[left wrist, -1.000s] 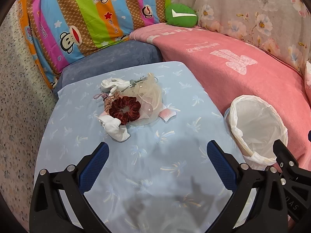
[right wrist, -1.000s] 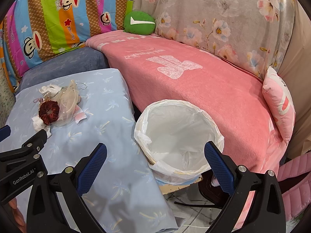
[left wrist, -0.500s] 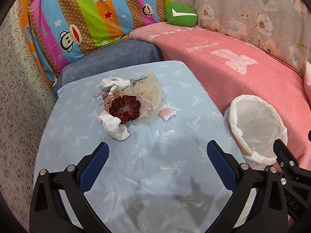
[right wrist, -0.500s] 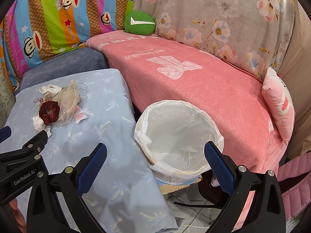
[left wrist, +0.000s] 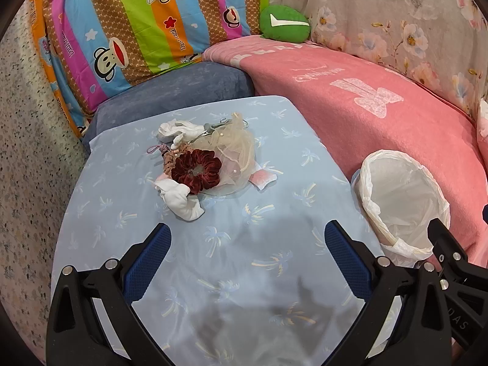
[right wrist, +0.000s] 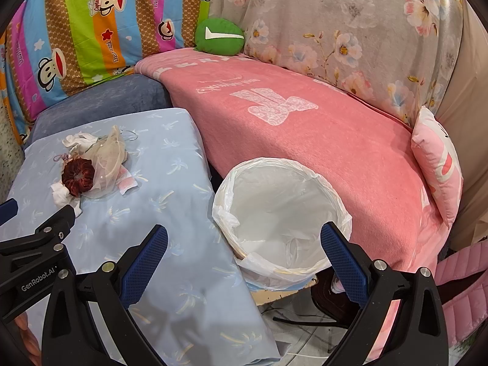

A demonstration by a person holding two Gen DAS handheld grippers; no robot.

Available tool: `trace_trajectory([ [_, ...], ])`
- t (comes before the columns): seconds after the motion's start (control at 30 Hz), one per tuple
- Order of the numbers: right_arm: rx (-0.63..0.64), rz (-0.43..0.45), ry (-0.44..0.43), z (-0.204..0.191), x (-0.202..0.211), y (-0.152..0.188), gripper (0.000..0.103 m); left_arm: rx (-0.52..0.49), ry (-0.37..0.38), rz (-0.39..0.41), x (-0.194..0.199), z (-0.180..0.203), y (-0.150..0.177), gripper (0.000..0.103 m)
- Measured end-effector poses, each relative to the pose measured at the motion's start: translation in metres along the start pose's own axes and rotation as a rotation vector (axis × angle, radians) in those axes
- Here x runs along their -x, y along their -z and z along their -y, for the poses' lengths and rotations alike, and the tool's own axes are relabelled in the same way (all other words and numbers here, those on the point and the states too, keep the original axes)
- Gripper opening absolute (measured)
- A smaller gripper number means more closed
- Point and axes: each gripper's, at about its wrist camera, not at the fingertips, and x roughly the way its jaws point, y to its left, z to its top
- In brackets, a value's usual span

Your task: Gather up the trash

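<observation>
A small pile lies on the blue-clothed table (left wrist: 244, 289): a crumpled white tissue (left wrist: 181, 199), a dark red scrunchie (left wrist: 196, 170), a cream mesh pouch (left wrist: 235, 149), another white tissue (left wrist: 178, 129) and a pink-white wrapper (left wrist: 263, 178). The pile also shows in the right wrist view (right wrist: 91, 164). A white-lined trash bin (right wrist: 280, 213) stands right of the table, also in the left view (left wrist: 402, 201). My left gripper (left wrist: 245, 244) is open and empty, just short of the pile. My right gripper (right wrist: 244, 250) is open and empty over the bin's near rim.
A pink blanket sofa (right wrist: 320, 128) curves behind the bin. A blue cushion (left wrist: 170, 91), a striped monkey-print pillow (left wrist: 137, 24) and a green plush (left wrist: 283, 24) sit behind the table. A pink pillow (right wrist: 436, 161) lies at the right. Speckled floor (left wrist: 27, 152) is at the left.
The left gripper has drifted slightly, so the pile sits a little lower in its view. The right gripper is nearly still.
</observation>
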Motion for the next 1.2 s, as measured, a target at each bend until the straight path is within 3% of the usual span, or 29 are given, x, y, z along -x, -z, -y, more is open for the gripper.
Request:
trace_trajectory([
  [0.27, -0.028, 0.015, -0.008, -0.003, 0.003, -0.003, 0.097, 0.019, 0.020, -0.026, -0.013, -0.010, 0.000, 0.096],
  [0.53, -0.046, 0.012, -0.029, -0.019, -0.010, -0.009, 0.097, 0.045, 0.036, -0.028, -0.035, -0.045, -0.006, 0.096],
  [0.87, -0.040, -0.011, -0.155, -0.075, -0.046, -0.023, 0.097, 0.097, 0.015, -0.074, -0.092, -0.103, -0.007, 0.096],
  [1.2, -0.014, -0.067, -0.258, -0.138, -0.093, -0.038, 0.097, 0.196, 0.071, -0.125, -0.139, -0.136, -0.010, 0.092],
])
